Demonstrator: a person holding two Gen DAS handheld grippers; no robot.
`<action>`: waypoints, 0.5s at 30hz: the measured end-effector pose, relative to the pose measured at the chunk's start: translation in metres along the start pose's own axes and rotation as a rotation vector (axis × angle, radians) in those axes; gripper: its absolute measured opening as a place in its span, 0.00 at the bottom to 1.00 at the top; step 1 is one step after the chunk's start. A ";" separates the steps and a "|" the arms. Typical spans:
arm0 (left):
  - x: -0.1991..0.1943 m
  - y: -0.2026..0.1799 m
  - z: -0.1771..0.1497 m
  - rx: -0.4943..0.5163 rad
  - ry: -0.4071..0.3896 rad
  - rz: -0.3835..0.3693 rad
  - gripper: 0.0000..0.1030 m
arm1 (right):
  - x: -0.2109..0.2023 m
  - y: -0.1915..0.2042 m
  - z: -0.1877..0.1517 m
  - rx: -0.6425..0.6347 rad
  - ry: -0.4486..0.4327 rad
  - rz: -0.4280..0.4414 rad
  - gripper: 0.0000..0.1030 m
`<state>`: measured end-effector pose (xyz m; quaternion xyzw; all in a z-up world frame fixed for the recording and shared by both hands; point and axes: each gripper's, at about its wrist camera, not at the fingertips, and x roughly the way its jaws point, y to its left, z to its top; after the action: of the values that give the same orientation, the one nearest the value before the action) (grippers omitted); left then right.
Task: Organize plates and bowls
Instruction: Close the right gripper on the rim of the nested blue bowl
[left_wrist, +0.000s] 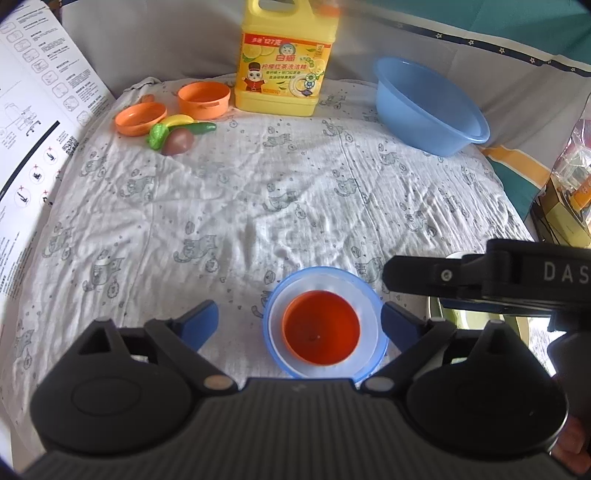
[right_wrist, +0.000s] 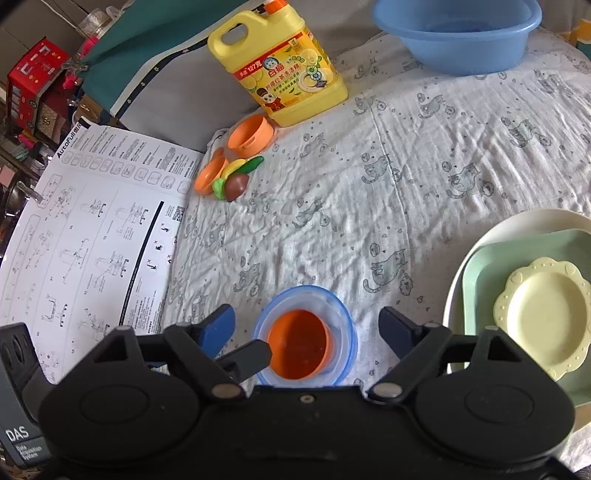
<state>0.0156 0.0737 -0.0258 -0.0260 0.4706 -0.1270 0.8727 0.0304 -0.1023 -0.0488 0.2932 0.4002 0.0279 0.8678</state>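
An orange bowl (left_wrist: 320, 328) is seen nested in a blue-rimmed bowl (left_wrist: 325, 273) at the lower centre of the frame, flanked untouched by both wide-open hand-held grippers, left (left_wrist: 300, 320) and right (right_wrist: 307, 326).

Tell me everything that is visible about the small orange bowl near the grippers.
The orange bowl is small, round and looks like smooth plastic, upright and seemingly empty. It sits nested inside a translucent bowl with a blue rim, which stands on the cat-print cloth. Both the left gripper and the right gripper stand open around it; whether a finger touches it is unclear.
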 end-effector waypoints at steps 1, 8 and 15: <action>0.000 0.001 -0.001 -0.003 0.000 0.001 0.95 | -0.001 0.000 -0.001 -0.004 -0.001 -0.003 0.86; 0.005 0.014 -0.012 -0.022 0.003 0.019 0.96 | -0.002 -0.004 -0.008 -0.010 0.006 -0.027 0.91; 0.014 0.031 -0.025 -0.060 0.015 0.025 0.96 | 0.004 -0.016 -0.018 0.017 0.033 -0.054 0.96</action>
<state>0.0082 0.1019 -0.0567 -0.0452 0.4811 -0.1020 0.8695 0.0174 -0.1054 -0.0696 0.2892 0.4224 0.0059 0.8590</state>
